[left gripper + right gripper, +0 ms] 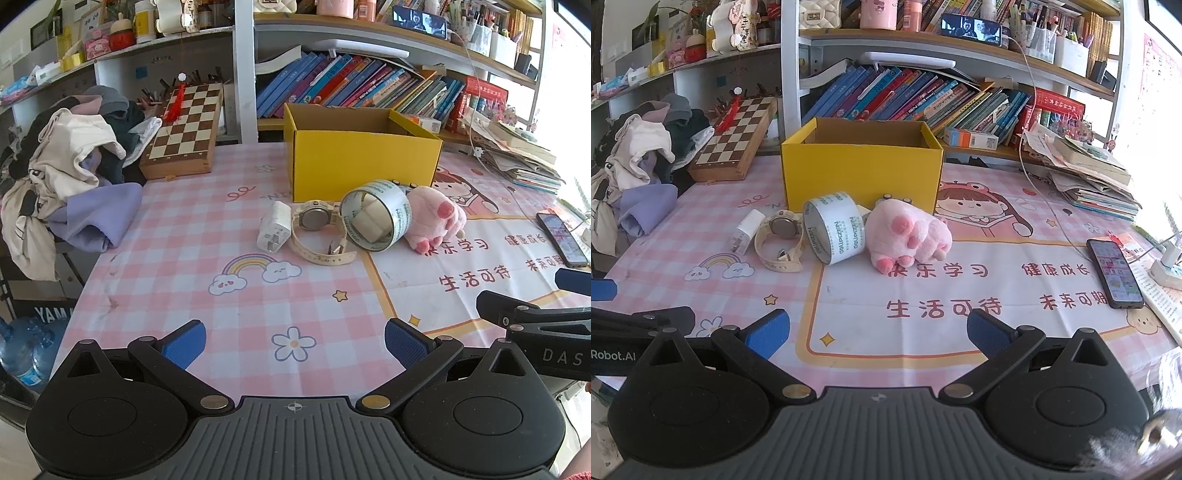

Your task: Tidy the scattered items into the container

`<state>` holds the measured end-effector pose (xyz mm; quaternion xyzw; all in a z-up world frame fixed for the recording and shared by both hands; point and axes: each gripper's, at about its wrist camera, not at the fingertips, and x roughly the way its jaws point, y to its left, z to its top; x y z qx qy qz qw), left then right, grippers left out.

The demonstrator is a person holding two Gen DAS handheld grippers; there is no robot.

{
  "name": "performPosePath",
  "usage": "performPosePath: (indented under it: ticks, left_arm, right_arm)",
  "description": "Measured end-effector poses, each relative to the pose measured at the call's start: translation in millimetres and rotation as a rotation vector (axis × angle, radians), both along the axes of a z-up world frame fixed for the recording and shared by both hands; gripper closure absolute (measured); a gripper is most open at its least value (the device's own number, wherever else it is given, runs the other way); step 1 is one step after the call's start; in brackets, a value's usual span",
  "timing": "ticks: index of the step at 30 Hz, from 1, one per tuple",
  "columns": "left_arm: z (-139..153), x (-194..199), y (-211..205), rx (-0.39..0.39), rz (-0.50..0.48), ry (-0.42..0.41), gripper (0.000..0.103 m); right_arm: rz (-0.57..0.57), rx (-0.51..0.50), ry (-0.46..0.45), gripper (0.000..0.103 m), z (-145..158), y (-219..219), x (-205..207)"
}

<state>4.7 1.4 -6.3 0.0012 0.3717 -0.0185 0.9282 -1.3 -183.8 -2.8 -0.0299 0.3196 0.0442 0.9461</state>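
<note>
Tablecloth (pixel 886 332) lies bare between wide-spread right hand-held gripper (pixel 879 332) and tape roll (pixel 836 230).

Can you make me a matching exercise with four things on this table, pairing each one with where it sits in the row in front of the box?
Things:
1. white plastic charger plug
2. cream strap wristwatch
3. clear roll of packing tape
4. pink plush paw

Places:
A. standing on edge, between the watch and the plush
B. right end of the row, below the yellow cardboard box's right corner
C. left end of the row
D. lying flat, second from the left

Pairs: 1-C, 2-D, 3-A, 4-B
</note>
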Motion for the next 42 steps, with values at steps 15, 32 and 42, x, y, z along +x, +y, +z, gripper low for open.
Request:
performPosePath:
  ticks: [15,32,42]
  left_arm:
    - [1,2,-2,0.002,-0.029,-0.018,0.0]
    - [3,6,-2,0.011,-0.073,-0.046,0.0]
    - [-2,16,-2,0.011,-0.06,-0.041,0.0]
  right_arm:
    - [-0.021,0.006,0.006,0.0,2,-3,2]
    - [-0.041,-0.031,-0.017,0.0,3,5,3]
    - [-0.025,-0.007,0.015,0.0,-2,2,18]
